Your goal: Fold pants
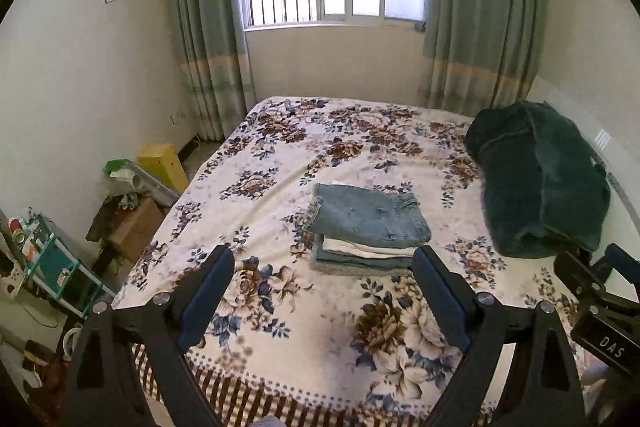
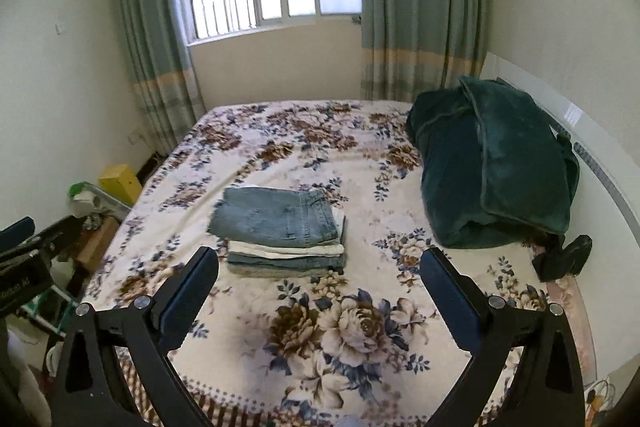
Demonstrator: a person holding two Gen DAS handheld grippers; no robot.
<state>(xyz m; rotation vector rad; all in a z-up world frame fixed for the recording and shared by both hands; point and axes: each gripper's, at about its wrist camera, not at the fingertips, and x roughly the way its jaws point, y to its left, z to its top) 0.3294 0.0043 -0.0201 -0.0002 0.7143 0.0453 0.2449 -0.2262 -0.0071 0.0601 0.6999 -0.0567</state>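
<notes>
A stack of folded pants lies in the middle of the floral bed (image 1: 280,307), with light blue jeans (image 1: 370,215) on top and pale and blue pairs under them. The stack also shows in the right wrist view (image 2: 280,219). My left gripper (image 1: 324,263) is open and empty, held above the near part of the bed, short of the stack. My right gripper (image 2: 320,263) is open and empty, also short of the stack, to the right of the left one. The right gripper's body shows at the right edge of the left wrist view (image 1: 600,307).
A dark green bundled blanket (image 1: 540,179) lies at the bed's right side by the headboard. A yellow box (image 1: 162,163), a cardboard box (image 1: 132,227) and a teal rack (image 1: 52,263) stand on the floor left of the bed. A window and curtains are behind.
</notes>
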